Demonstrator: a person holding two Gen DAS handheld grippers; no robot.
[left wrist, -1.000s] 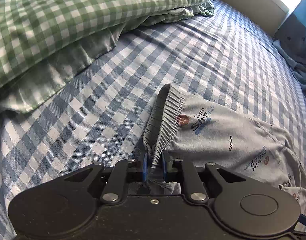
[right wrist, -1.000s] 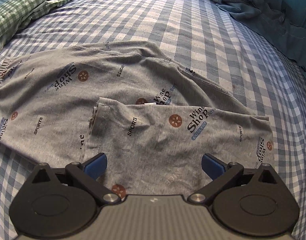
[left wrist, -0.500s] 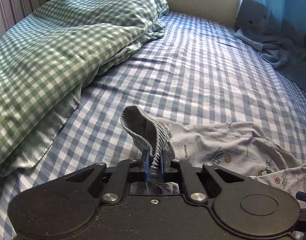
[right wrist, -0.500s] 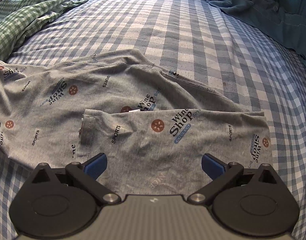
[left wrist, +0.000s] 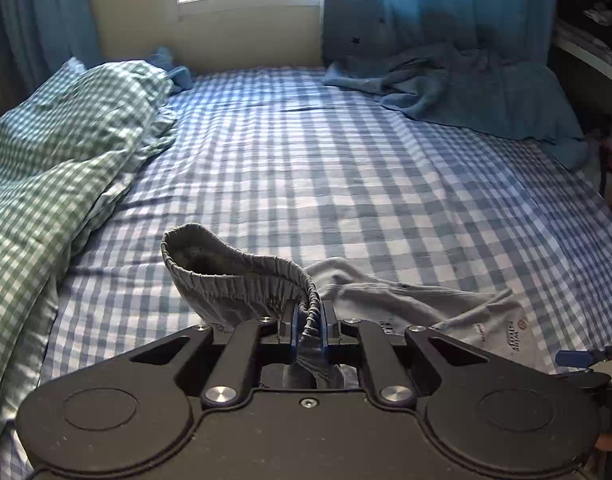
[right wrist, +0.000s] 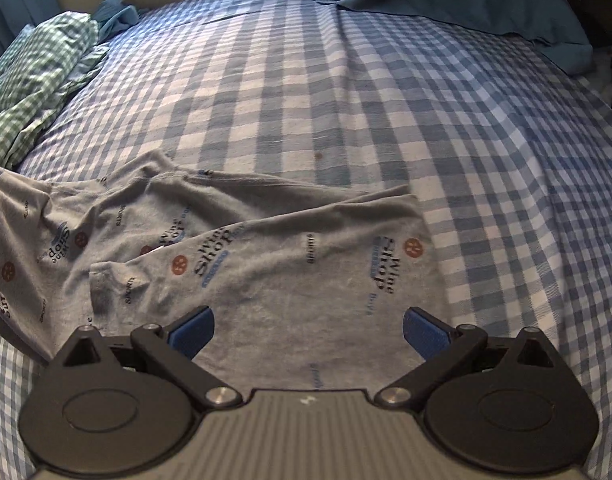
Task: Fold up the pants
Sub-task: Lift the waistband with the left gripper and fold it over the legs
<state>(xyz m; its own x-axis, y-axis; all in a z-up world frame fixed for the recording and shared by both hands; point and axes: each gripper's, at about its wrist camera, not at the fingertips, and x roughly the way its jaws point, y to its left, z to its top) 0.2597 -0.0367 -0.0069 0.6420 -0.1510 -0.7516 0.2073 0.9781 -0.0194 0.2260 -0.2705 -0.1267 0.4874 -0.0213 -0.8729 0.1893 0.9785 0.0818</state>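
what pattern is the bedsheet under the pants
Blue-and-white check bedsheet, clearest in the right wrist view.

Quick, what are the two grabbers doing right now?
Left gripper: closed, holding the pants by the waistband.
Right gripper: open, holding nothing, over the pants.

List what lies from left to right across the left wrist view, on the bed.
Green checked pillow → waistband shut in the left hand-held gripper → grey pants leg → crumpled blue blanket.

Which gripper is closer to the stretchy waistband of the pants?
Left. The left gripper is pinching the waistband. The right gripper is open over the pant legs.
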